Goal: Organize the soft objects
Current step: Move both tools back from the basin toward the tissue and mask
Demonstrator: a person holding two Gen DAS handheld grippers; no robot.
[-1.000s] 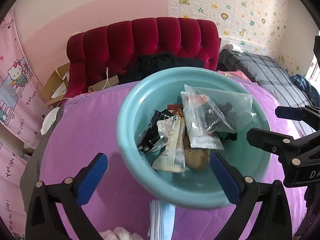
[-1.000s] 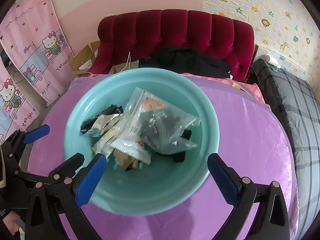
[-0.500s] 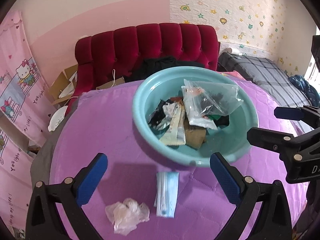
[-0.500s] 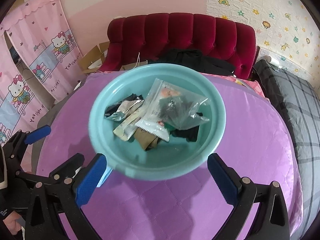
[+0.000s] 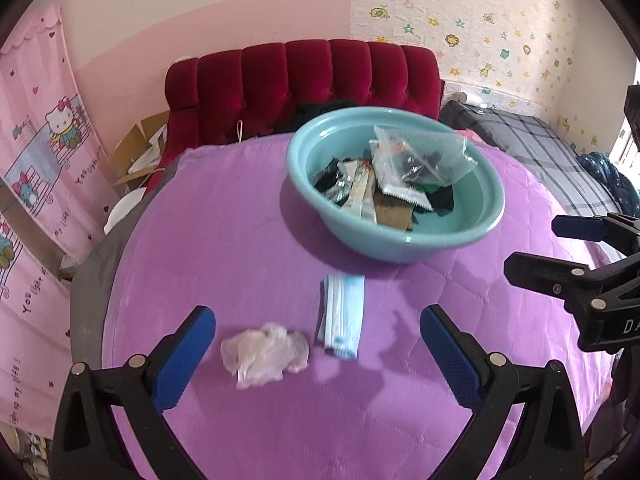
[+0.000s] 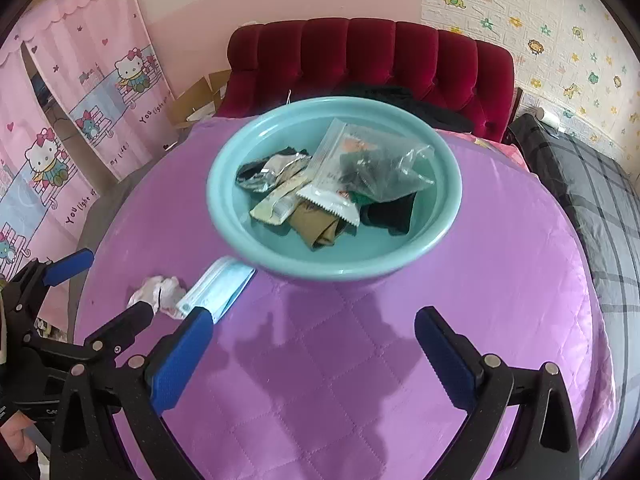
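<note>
**Both grippers hanging wide over the purple cover**

The left gripper [image 5: 318, 344] is holding its fingers spread, with a crumpled tissue [image 5: 266, 354] and a folded face mask [image 5: 342, 316] lying between them. The right gripper [image 6: 314, 346] is likewise gaping and carrying nothing. Beyond both sets of fingertips, a teal bowl [image 6: 240, 236] is sitting filled with wrappers and bags.

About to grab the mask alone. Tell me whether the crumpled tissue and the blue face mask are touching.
Apart. The left wrist view shows a strip of purple cover between the crumpled tissue and the blue face mask.
</note>
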